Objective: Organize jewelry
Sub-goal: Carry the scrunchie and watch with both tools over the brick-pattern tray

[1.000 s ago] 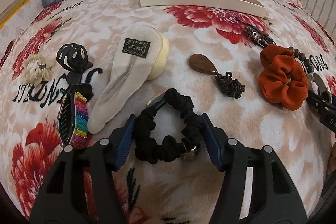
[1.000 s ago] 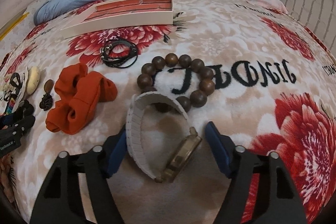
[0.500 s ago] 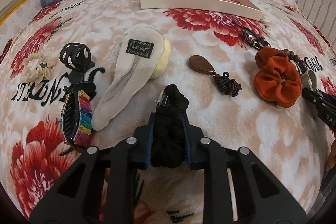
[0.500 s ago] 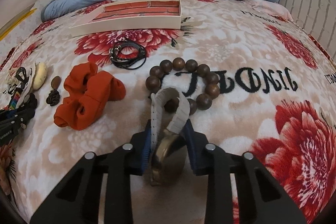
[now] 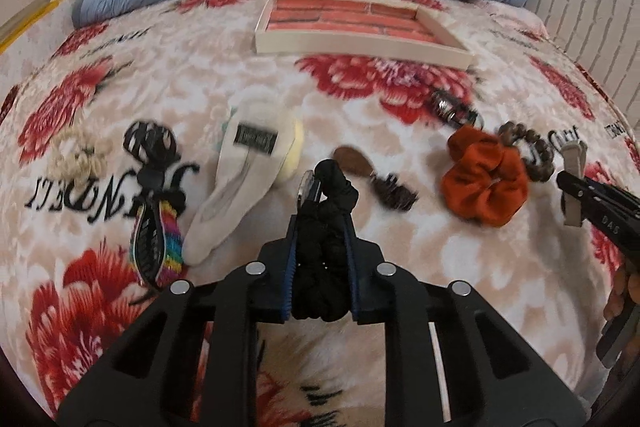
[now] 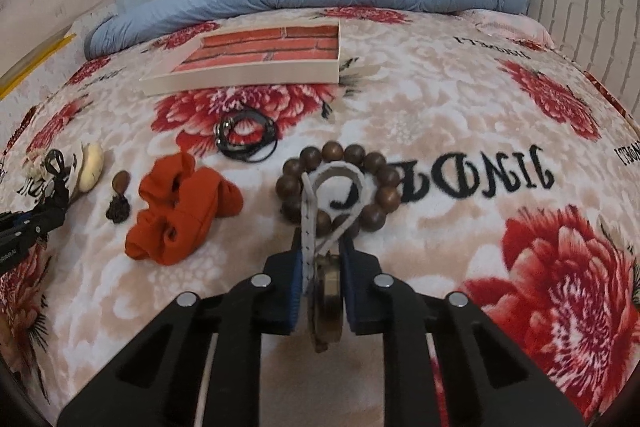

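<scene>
Left wrist view: my left gripper [image 5: 322, 239] has just clamped onto the black scrunchie [image 5: 326, 223]; right gripper [image 6: 322, 263] just closed on the watch [image 6: 326, 291]. Lift both straight up w/o snagging the beads [image 6: 340, 183], then carry to the tray [image 6: 248, 77].

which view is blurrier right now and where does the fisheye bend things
Left wrist view: motion smear over the hair clips and label on the white pouch, though the black scrunchie stays sharp. Right wrist view: crisper; the wooden bead bracelet reads clearly. Both bow the brick wall and bed edges.
</scene>
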{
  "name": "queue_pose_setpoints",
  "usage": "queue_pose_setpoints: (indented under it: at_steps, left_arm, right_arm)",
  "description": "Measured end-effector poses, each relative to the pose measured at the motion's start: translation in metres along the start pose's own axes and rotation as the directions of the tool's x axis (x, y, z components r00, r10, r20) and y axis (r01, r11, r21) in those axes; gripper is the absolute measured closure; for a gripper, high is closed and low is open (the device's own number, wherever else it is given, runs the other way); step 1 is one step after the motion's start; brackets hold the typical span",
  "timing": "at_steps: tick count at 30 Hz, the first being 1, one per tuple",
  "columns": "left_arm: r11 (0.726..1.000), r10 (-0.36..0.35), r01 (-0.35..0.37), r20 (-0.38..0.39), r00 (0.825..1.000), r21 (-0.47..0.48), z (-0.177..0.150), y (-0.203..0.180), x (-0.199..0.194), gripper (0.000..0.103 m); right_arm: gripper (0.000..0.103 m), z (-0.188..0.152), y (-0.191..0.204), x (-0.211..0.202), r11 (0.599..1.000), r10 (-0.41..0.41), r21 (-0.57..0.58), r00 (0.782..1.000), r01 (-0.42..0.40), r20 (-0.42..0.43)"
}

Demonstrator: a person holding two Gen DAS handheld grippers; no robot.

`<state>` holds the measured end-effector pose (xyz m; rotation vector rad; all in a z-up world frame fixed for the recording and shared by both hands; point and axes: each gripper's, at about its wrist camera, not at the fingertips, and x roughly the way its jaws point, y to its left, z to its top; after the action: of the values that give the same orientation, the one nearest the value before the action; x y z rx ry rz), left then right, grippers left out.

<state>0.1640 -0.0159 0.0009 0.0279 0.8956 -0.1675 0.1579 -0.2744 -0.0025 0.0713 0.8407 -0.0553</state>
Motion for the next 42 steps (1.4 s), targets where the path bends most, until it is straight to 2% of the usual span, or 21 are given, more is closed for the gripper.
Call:
queue_pose_setpoints:
  at_steps: [5, 10, 15, 19, 25, 28, 31, 38, 42]
  left_arm:
    - [1.0, -0.01, 0.01, 0.018, 1.0, 0.002, 0.018, -0.002, 0.001, 0.085]
    - [1.0, -0.019, 0.019, 0.034, 0.999, -0.017, 0.042, 0.004, 0.005, 0.085]
    - [1.0, -0.009, 0.009, 0.046, 0.999, -0.019, 0.076, 0.008, 0.02, 0.085]
    - [0.998, -0.014, 0.016, 0.047, 0.999, -0.055, 0.125, 0.019, 0.04, 0.085]
    - [0.999, 0.016, -0.013, 0.063, 0.998, -0.044, 0.202, 0.023, 0.078, 0.085]
    - [0.999, 0.013, -0.011, 0.038, 0.999, -0.048, 0.242, 0.024, 0.109, 0.085]
    - [0.999, 0.018, -0.018, 0.009, 1.0, -0.033, 0.282, 0.019, 0.152, 0.085]
    - [0.999, 0.047, -0.048, -0.065, 0.997, -0.015, 0.328, 0.015, 0.237, 0.085]
    - [0.998, 0.05, -0.053, -0.109, 0.993, -0.021, 0.34, 0.015, 0.269, 0.085]
  right_arm:
    - [0.086, 0.004, -0.006, 0.003, 0.999, 0.033, 0.022, 0.999, -0.033, -0.001]
    - [0.086, 0.027, -0.009, 0.004, 0.998, 0.061, 0.032, 0.998, -0.062, 0.021]
    - [0.086, 0.073, 0.001, 0.019, 0.998, 0.063, 0.005, 0.997, -0.063, 0.048]
    - [0.086, 0.12, 0.014, 0.037, 0.997, 0.073, -0.012, 0.994, -0.072, 0.075]
    - [0.086, 0.196, 0.041, 0.092, 0.996, 0.078, -0.049, 0.995, -0.075, 0.059]
    - [0.086, 0.233, 0.049, 0.136, 0.995, 0.089, -0.043, 0.996, -0.088, 0.017]
    - [0.086, 0.257, 0.052, 0.173, 0.996, 0.082, -0.034, 0.996, -0.082, -0.018]
    - [0.086, 0.296, 0.042, 0.263, 0.998, 0.056, 0.03, 0.992, -0.053, -0.109]
    - [0.086, 0.306, 0.041, 0.29, 0.999, 0.036, 0.016, 0.988, -0.034, -0.151]
